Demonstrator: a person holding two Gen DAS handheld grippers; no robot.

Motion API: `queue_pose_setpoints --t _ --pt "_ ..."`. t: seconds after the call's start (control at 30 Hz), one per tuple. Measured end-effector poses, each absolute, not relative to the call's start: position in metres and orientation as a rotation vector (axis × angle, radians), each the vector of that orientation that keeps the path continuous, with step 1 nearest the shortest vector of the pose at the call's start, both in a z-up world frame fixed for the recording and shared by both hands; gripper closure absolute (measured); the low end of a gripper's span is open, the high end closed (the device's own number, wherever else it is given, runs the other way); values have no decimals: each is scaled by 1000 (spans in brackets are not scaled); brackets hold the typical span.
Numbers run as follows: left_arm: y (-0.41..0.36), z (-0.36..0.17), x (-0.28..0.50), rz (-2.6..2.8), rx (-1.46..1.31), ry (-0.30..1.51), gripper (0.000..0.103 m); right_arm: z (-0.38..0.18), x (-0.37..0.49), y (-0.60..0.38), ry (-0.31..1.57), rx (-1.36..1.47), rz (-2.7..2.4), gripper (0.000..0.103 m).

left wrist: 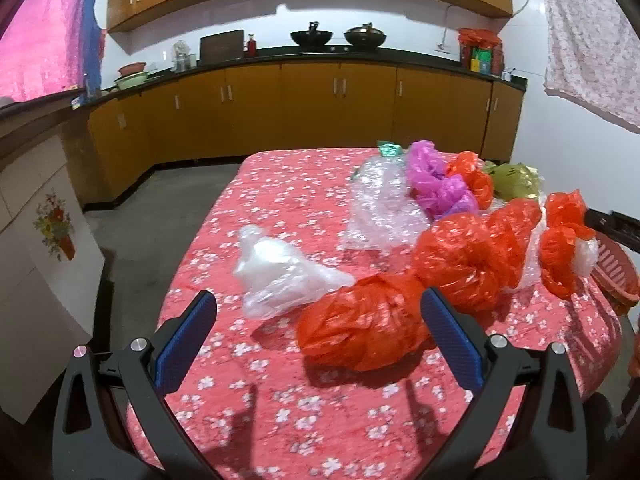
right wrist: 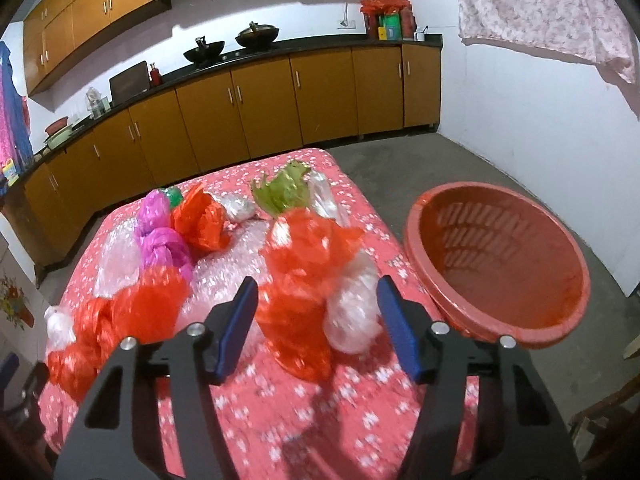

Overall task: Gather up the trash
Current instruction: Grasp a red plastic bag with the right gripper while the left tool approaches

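Observation:
Crumpled plastic bags lie on a table with a red flowered cloth [left wrist: 288, 200]. In the left wrist view my left gripper [left wrist: 318, 306] is open above the near part of the table; a red bag [left wrist: 360, 328] lies between its fingers and a clear white bag [left wrist: 276, 272] just beyond. In the right wrist view my right gripper [right wrist: 318, 290] is open, with a red bag [right wrist: 304, 280] and a clear bag [right wrist: 354, 312] between its fingers, not gripped. A red basket [right wrist: 500, 268] stands to the right of the table.
Further bags lie behind: purple [left wrist: 434, 178], red [left wrist: 476, 256], bubble wrap [left wrist: 384, 208], green-yellow [left wrist: 514, 180]. Green leaves [right wrist: 284, 190] lie at the table's far edge. Brown kitchen cabinets [left wrist: 304, 108] line the far wall. A cloth [right wrist: 540, 8] hangs at right.

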State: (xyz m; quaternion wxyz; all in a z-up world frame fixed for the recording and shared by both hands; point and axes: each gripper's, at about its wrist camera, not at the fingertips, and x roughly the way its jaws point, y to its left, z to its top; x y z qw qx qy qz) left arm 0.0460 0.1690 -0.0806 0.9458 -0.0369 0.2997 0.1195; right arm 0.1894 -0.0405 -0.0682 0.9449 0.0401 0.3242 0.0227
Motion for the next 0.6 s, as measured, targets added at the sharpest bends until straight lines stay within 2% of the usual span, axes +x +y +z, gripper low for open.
queue_pose_setpoints --t 0.1,0.2,0.27,0.43,0.6 --pt "163 -80 53 222 -75 611 2 -72 202 -34 671 47 34 45" --pt "157 -78 59 202 -71 606 2 -80 213 -32 706 42 38 63" --pt "154 -76 63 184 -74 605 3 -85 217 -32 725 42 50 79" --pt "144 -72 76 132 -83 603 3 -82 212 -30 690 40 76 89" --pt "134 -74 94 80 -97 636 8 -72 207 -35 658 84 112 90"
